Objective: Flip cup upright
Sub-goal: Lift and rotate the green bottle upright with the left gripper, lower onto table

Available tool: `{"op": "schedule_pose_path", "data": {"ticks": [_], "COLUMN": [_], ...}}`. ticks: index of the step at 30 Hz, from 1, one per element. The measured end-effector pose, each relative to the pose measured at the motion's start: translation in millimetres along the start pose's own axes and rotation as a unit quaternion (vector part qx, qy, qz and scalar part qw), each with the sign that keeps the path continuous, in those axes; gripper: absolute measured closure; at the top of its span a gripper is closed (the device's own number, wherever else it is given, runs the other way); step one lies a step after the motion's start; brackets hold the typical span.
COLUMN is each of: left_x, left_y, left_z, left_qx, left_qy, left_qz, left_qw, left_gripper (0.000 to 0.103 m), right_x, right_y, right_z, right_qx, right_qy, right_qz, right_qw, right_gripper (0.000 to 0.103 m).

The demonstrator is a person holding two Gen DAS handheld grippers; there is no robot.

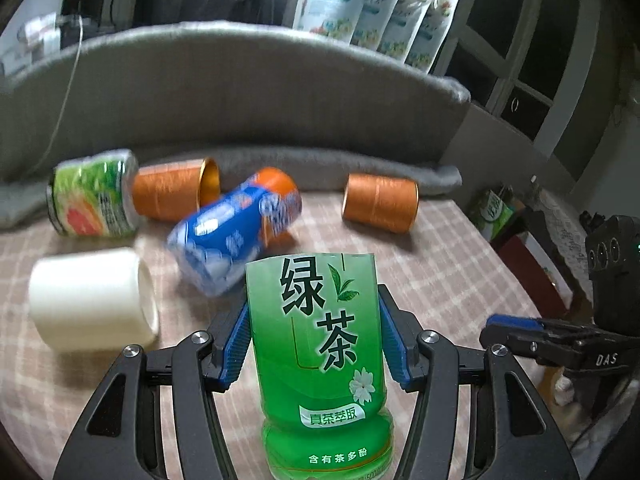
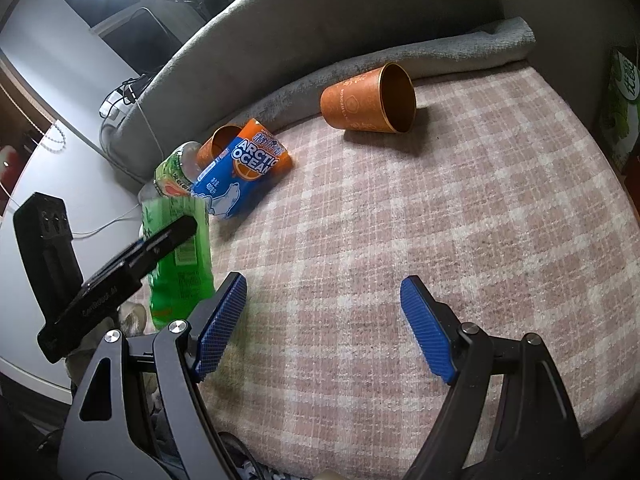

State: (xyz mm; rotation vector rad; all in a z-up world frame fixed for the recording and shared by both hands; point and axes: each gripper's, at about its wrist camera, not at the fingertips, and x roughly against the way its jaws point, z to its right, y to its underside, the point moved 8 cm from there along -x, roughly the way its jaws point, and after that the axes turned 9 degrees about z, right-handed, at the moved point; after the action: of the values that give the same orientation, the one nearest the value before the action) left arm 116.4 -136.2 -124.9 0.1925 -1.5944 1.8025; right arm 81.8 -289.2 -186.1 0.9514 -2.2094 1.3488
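My left gripper (image 1: 314, 344) is shut on a green tea cup (image 1: 320, 356) cut from a bottle, its cut rim toward the far side; it also shows in the right wrist view (image 2: 180, 256). Several other cups lie on their sides on the checked cloth (image 2: 440, 220): a blue Arctic Ocean cup (image 1: 236, 232), two orange cups (image 1: 176, 194) (image 1: 380, 202), a green grapefruit cup (image 1: 94, 200) and a white cup (image 1: 94, 300). My right gripper (image 2: 324, 324) is open and empty above the cloth, apart from the orange cup (image 2: 368, 98).
A grey padded wall (image 1: 240, 92) and a rolled grey towel (image 1: 360, 164) border the far side of the cloth. Packets (image 1: 372, 8) stand behind the wall. A green box (image 2: 622, 108) stands beyond the right edge.
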Motion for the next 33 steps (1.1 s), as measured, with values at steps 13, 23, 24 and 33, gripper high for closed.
{"op": "schedule_pose_path", "data": {"ticks": [13,23,24,33], "left_x": [-11,-4,-3,15], "left_y": [-5,9,11,23], "left_z": [0,-7,-7,0], "left_qx": [-0.041,-0.048,-0.052,-0.091], "left_qy": [-0.013,-0.021,-0.022,-0.023], "left_qz": [0.081,0.084,0.084,0.092], "left_qw": [0.9958,0.9951,0.9949,0.9913], "left_gripper": [0.047,0.047,0.047,0.047], "right_x": [-7,-3,-2,4], "right_y": [-5,-8,-8,-7], "right_z": [2,-2,-3,-12], "right_qx": [0.001,0.006,0.008,0.018], "right_qy": [0.004,0.003,0.003,0.000], "right_qz": [0.002,0.010,0.011,0.018], "right_qw": [1.000,1.000,1.000,1.000], "right_gripper": [0.021,0.021,0.021,0.021]}}
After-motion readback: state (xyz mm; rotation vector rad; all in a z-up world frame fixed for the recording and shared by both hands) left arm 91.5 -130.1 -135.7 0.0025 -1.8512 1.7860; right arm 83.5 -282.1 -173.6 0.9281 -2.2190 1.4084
